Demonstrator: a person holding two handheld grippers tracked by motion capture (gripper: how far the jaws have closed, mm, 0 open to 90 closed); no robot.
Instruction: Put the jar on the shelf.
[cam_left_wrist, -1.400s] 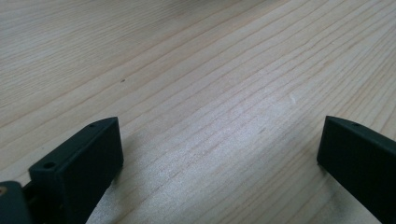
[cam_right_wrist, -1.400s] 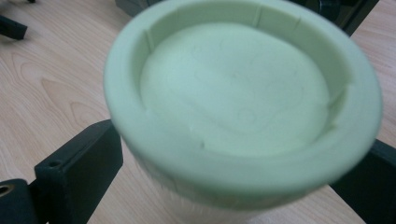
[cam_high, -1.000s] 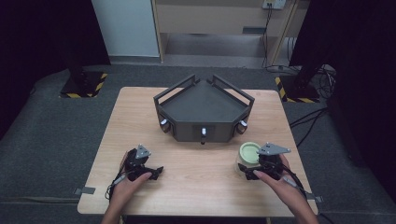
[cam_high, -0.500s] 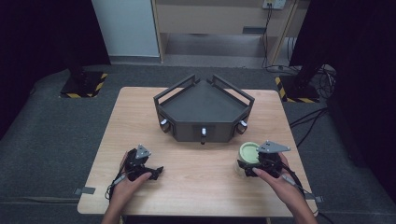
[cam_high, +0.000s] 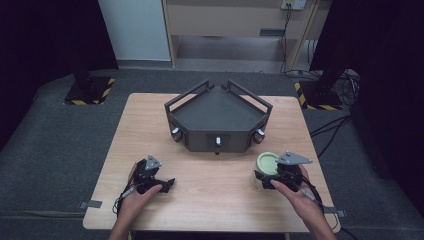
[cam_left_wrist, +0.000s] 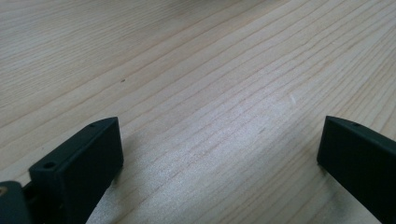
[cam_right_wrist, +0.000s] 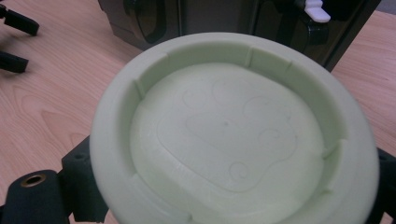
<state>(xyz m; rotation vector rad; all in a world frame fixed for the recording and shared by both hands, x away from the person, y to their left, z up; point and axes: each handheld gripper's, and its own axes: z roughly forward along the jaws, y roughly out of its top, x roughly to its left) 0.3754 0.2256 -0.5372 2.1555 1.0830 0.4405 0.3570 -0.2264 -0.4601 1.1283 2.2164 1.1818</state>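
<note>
The right tool (cam_high: 263, 180) has its 2 black jaws on either side of a pale green lid (cam_high: 268, 163) — 1 round piece with a raised rim and a faint curly outline pressed into its face; in the right gripper view the lid (cam_right_wrist: 233, 135) sits between the jaws, which stand at its left and right edges, holding it. It lies at the right front of the worktop (cam_high: 210, 200), just in front of the dark tray's right corner.

The left tool (cam_high: 167, 184) rests low over the left front of the worktop, its 2 jaws spread wide with bare wood grain (cam_left_wrist: 210, 93) between them, gripping nothing.

1 hand (cam_high: 137, 192) holds the left tool, 1 hand (cam_high: 295, 192) the right, both forearms coming in from the near edge.

Beyond them, at the middle back of the worktop, stands 1 dark five-sided tray (cam_high: 218, 120) with low rails — 3 small pale knobs show along its front faces. The 2 tools are well apart.
</note>
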